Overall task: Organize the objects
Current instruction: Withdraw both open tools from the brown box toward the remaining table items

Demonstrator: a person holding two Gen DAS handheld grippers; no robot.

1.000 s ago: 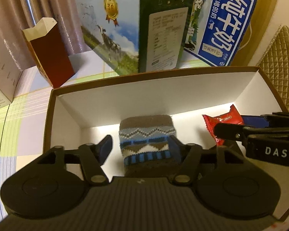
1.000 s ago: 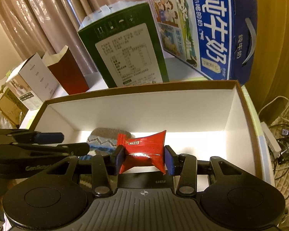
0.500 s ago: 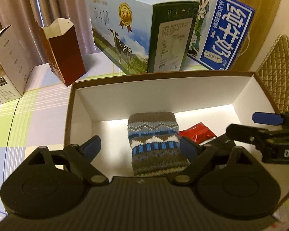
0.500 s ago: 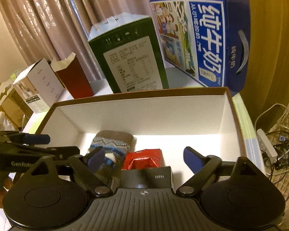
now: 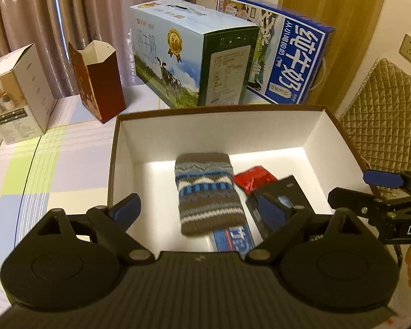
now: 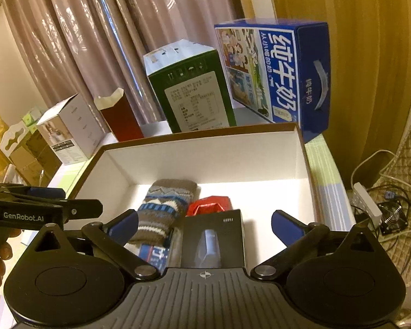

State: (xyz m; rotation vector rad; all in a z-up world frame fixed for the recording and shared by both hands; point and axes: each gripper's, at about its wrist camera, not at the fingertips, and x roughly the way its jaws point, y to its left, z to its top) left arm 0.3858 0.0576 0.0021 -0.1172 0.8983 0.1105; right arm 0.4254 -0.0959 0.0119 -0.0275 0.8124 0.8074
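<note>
Both claws had just let go: the left gripper [image 5: 202, 211] no longer clasped the striped knitted sock [image 5: 208, 192], nor the right gripper [image 6: 204, 224] the red foil packet [image 6: 209, 204] — jaws spread, empty. Both items lay inside the white-lined brown cardboard box [image 5: 219, 134] — apparently stowed.

A patterned knitted sock [image 5: 208, 192] is seen lying flat inside the open white-lined box [image 5: 219, 134]. A red packet [image 5: 253, 178] and a black carton [image 6: 213, 241] are laid just beside it, over a blue-labelled item [image 5: 233, 240].
</note>
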